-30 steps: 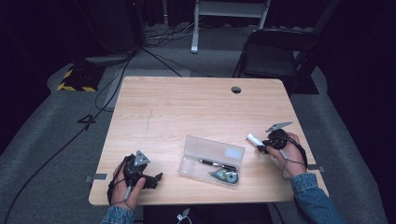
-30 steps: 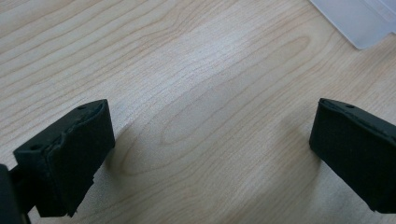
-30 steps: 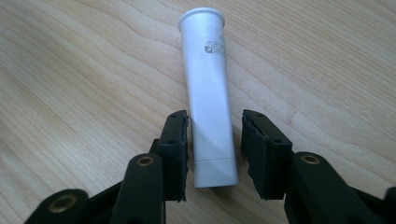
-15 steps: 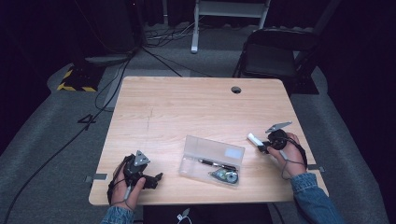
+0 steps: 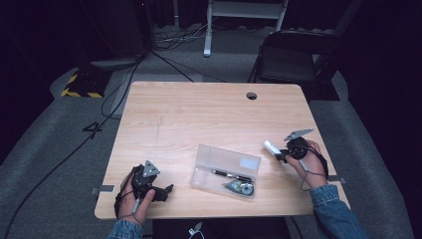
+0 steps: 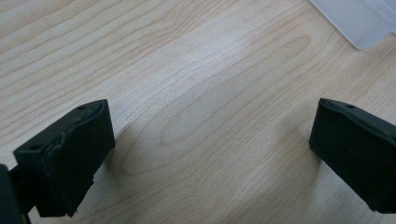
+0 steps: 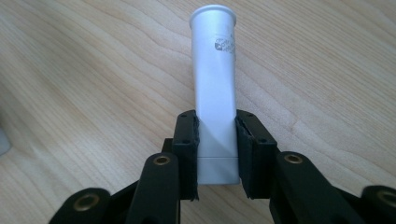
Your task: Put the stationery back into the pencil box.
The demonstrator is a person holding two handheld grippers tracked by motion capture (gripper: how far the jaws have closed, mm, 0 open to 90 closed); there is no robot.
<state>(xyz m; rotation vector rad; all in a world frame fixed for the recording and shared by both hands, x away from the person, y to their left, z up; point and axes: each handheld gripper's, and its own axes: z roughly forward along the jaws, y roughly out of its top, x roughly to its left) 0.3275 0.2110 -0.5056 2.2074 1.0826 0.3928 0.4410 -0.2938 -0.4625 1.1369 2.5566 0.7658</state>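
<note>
The right gripper (image 7: 217,156) has just been closing, and its black jaws now press on both sides of a white, flat-sided plastic tube with a flared round end (image 7: 214,88), which lies between them. Compared with a second ago the tube sits in the same spot, at about four o'clock on the light wooden table (image 5: 199,114), just right of the clear plastic pencil case (image 5: 226,172) holding a pen and small items. The grip looks secured, so a lift toward the case seems the likely next step. The right hand (image 5: 308,164) lies low at the table's right edge, jaws aimed toward ten o'clock. The left gripper (image 6: 210,154), at seven o'clock, rests with jaws spread wide and empty.
</note>
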